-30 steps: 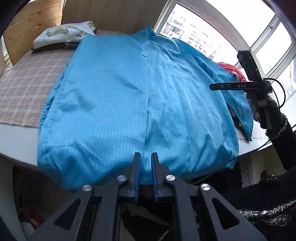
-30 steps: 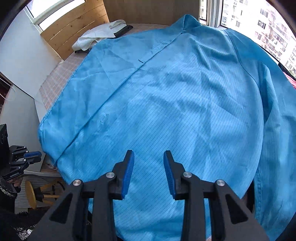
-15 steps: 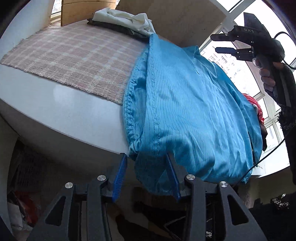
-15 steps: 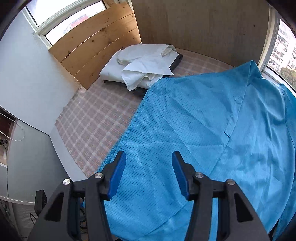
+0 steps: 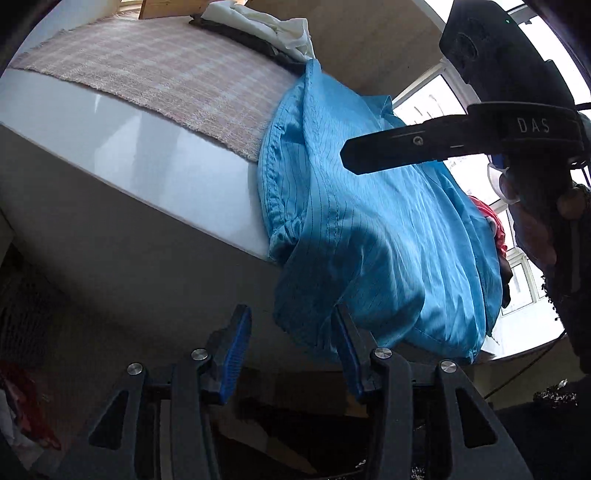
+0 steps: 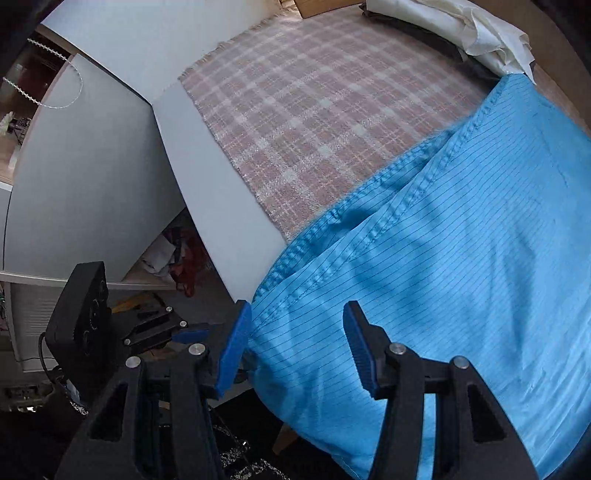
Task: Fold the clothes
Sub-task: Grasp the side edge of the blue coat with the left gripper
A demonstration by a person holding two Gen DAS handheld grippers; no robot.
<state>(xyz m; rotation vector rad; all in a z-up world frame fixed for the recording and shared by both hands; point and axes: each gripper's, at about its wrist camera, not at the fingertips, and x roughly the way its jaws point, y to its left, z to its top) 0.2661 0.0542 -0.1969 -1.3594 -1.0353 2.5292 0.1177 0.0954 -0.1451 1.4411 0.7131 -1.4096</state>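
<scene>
Fabric first: one blue pinstriped garment (image 6: 461, 229) lies across the white surface (image 5: 122, 147), its hem spilling over the near edge, partly covering one pink plaid mat (image 6: 321, 103). One cream cloth pile (image 6: 465, 29) sits at the mat's far end, toward one o'clock. Two grippers: the left gripper (image 5: 291, 350) has its jaws spread below the hanging corner, gripping nothing; the right gripper (image 6: 297, 347) hovers with jaws spread over the hem. Only the left view shows a red item (image 5: 493, 225) beyond the garment; only the right view shows clutter on a shelf (image 6: 173, 254) under the surface.
</scene>
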